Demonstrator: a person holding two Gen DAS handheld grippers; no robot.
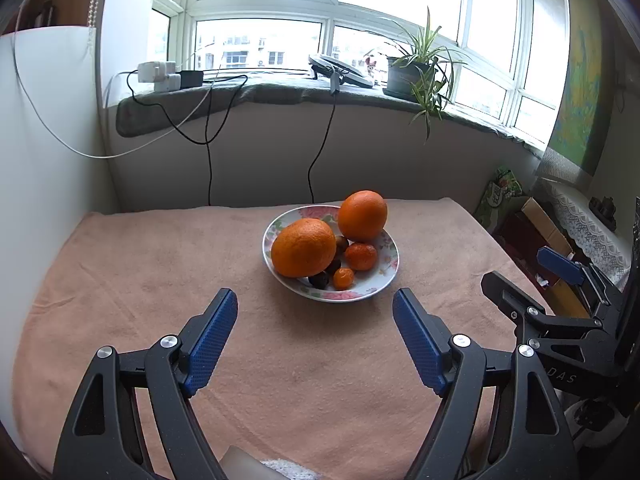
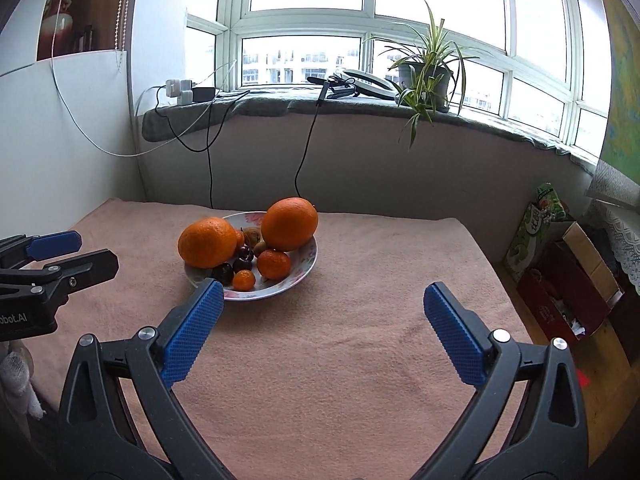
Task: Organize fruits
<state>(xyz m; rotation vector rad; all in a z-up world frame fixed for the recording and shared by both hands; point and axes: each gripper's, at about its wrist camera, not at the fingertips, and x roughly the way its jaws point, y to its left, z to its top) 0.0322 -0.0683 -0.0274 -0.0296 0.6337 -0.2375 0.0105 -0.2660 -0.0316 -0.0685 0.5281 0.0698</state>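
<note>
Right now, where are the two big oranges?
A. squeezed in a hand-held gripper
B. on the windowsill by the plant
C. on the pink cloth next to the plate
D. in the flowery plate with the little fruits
D: both big oranges sit in the flowery plate among the small fruits, and both hand-held grippers are open with nothing between their fingers.

Bright bay window (image 1: pixel 336 20) above a grey sill (image 1: pixel 280 92) with a potted plant (image 1: pixel 420 68).

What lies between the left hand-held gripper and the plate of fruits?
Nothing: only bare pink cloth lies between the open left hand-held gripper and the floral plate, as the left wrist view shows.
</note>
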